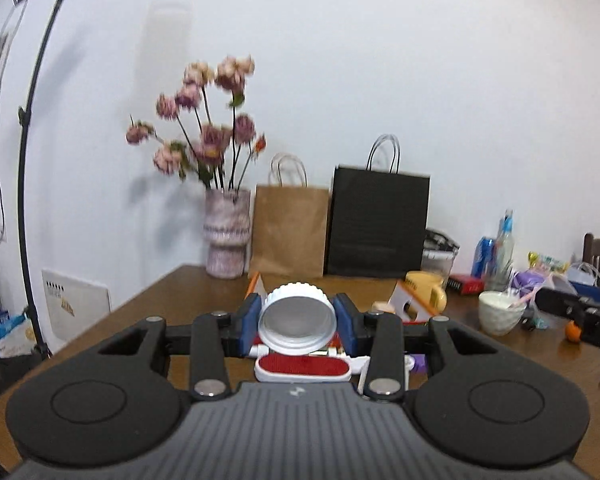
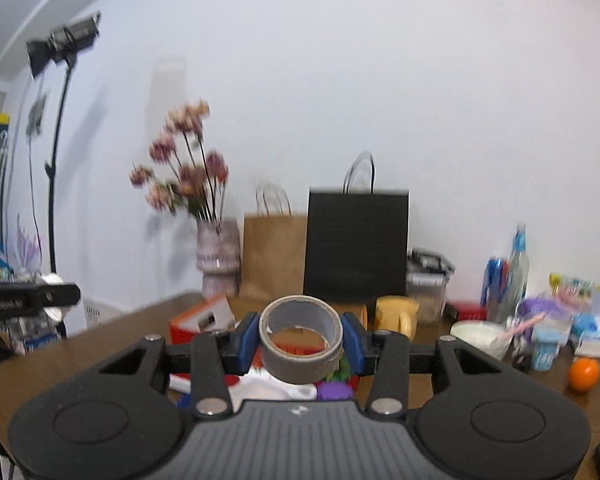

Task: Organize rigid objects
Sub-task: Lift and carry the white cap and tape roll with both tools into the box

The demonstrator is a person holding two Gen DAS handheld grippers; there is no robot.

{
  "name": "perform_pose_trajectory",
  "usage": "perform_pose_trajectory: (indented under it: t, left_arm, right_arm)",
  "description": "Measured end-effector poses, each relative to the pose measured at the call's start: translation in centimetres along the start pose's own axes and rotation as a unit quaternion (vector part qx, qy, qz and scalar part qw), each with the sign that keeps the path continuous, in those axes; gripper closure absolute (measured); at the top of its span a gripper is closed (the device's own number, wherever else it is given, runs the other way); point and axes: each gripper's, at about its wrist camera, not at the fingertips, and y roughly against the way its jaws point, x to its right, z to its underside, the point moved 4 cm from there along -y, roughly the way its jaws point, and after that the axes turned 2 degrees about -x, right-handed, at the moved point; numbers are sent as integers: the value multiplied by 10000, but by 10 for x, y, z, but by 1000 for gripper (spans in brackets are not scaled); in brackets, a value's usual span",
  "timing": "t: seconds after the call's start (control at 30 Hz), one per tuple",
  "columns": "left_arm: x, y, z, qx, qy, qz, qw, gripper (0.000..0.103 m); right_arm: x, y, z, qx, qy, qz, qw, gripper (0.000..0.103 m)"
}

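The left gripper (image 1: 297, 322) points almost level over the wooden table (image 1: 180, 292), its blue pads clenched on a white ribbed lid (image 1: 297, 320) that is held on edge, hollow side facing the camera. The right gripper (image 2: 302, 340) is posed the same way, grasping a grey roll of tape (image 2: 301, 340) between its pads, the hole tilted up.

Below each load, a red and white tray (image 1: 300, 368) of small things is mostly hidden; its contents blur together. The other gripper juts in only partly at each view's edge.

Left of the black paper bag (image 1: 378, 224) stand a brown paper bag (image 1: 290, 232) and a vase of pink flowers (image 1: 226, 236); further left, a lamp stand (image 1: 32, 120). Right of the black bag sit a yellow mug (image 1: 428, 292), a white bowl (image 1: 500, 312), bottles (image 1: 504, 248) and an orange (image 2: 584, 374).
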Motion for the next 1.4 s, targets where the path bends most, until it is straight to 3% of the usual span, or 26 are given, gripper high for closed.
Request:
perform_pose_trajectory:
  t: [0.37,0.77,1.07,1.3,1.4]
  left_arm:
    - [-1,45,-13,349,78,70,9993,63]
    - [2,37,-22,470,-26,118,9988,63]
    - [17,-25,-89,791,-394,207,9959,63]
    - [25,-87,-151,754,-529,262,9954,63]
    - [28,-118,-176,554,-412,402,9968,63]
  right_arm:
    - [-12,48,-26,382,142,11,9992,60]
    - [-11,38,-34,428,240,-14,9988,60]
    - [5,-23,-103,513,259,-345,9978,60]
    - [22,-98,-152,334,232,-544,9977,60]
    - [26,-130,-171,271,309,-559,9976,60]
